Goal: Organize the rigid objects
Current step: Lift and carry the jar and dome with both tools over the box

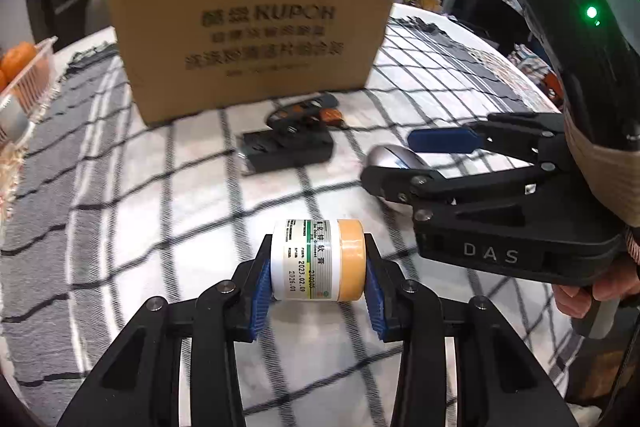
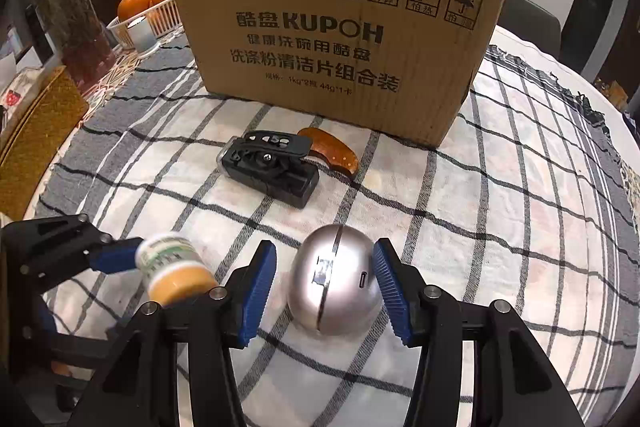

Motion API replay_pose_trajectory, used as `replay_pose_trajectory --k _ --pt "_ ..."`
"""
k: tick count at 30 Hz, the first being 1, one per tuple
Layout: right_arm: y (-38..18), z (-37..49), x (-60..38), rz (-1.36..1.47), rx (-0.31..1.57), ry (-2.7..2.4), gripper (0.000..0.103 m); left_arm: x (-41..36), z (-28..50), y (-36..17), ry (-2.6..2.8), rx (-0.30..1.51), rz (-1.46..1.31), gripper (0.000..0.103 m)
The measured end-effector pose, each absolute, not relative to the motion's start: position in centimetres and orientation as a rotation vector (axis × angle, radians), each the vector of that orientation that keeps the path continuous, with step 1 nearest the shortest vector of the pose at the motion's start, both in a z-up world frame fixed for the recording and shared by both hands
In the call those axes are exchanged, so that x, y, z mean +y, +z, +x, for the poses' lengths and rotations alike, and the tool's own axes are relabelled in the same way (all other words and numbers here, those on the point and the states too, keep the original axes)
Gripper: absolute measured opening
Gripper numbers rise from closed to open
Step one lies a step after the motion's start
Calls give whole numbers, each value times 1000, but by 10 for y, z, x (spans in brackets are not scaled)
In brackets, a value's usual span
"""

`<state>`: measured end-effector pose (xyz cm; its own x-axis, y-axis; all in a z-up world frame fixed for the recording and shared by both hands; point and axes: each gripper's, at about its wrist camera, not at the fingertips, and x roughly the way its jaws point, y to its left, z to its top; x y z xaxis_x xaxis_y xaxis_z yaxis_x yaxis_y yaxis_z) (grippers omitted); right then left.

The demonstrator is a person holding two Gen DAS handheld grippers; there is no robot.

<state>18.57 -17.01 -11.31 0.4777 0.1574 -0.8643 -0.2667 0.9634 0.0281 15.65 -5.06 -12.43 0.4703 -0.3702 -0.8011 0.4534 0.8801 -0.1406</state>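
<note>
My left gripper (image 1: 318, 267) is shut on a small white ointment jar with an orange lid (image 1: 318, 259), held sideways just above the checked cloth; the jar also shows in the right wrist view (image 2: 176, 269). My right gripper (image 2: 326, 285) is open around a silver egg-shaped case (image 2: 334, 281); its right pad is close to the case, the left pad is apart. In the left wrist view the right gripper (image 1: 394, 157) straddles the silver case (image 1: 394, 157). A black device (image 2: 272, 163) and a wooden-handled folding knife (image 2: 334, 151) lie in front of the cardboard box (image 2: 340, 39).
The open-topped cardboard box (image 1: 256, 23) stands at the back of the round table with the checked cloth (image 2: 500, 227). A white basket of oranges (image 2: 144, 11) and a small cup (image 2: 140, 33) sit at the far left. Chairs stand around the table.
</note>
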Motion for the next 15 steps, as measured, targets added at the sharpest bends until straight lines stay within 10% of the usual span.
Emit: replay_pose_trajectory --k 15 --pt "-132 194 -179 -48 1099 217 55 -48 175 -120 -427 931 60 40"
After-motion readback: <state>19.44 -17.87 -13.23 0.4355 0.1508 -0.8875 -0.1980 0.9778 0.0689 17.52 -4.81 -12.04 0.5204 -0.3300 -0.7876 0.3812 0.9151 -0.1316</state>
